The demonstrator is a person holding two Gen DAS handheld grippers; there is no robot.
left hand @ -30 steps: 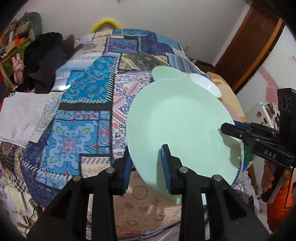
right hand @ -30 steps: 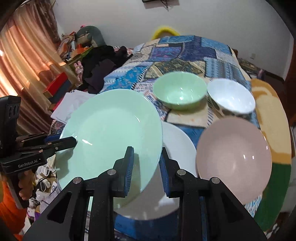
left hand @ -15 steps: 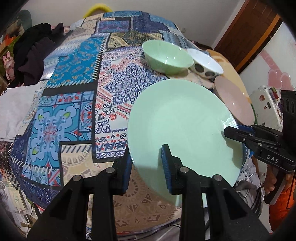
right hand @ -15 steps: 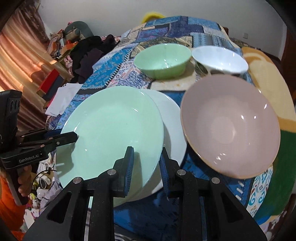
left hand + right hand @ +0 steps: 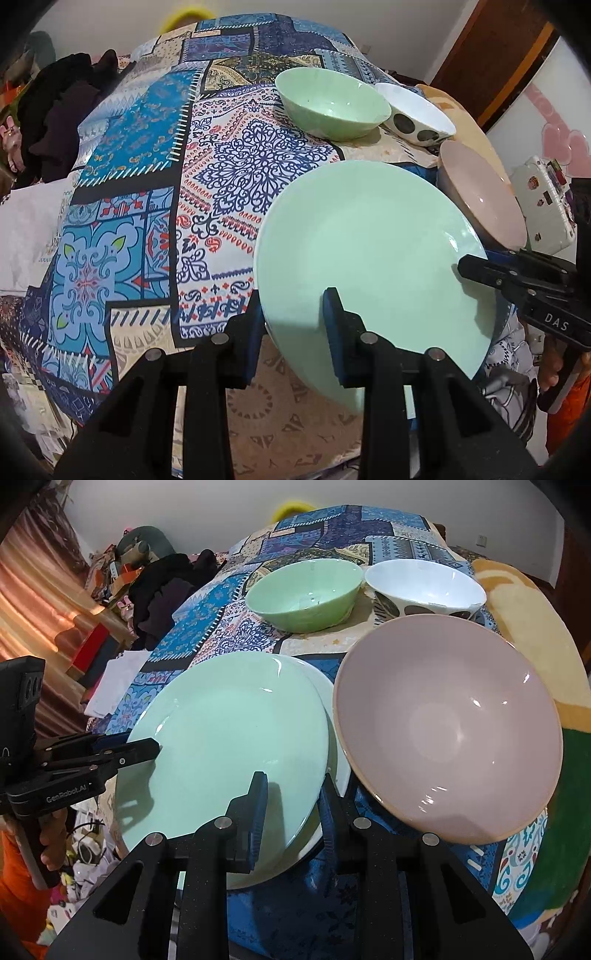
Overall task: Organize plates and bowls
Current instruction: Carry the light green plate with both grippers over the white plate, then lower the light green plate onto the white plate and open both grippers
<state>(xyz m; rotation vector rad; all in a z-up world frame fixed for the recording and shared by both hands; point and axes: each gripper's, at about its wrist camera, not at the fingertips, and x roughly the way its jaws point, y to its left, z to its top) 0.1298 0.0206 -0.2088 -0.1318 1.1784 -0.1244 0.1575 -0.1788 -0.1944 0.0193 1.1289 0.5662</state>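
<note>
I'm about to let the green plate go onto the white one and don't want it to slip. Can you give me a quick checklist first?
1. Left tool clamps the green plate rim: ok.
2. Right tool clamps the opposite rim: ok.
3. Green plate is over the white plate: ok, though offset toward the left in the right wrist view.
4. Green plate rests flat on the white plate: cannot tell.
5. Pink bowl clear of the plates: cannot tell; its rim overlaps the white plate's edge in view.
6. Green bowl and white dotted bowl out of the way: ok.
</note>
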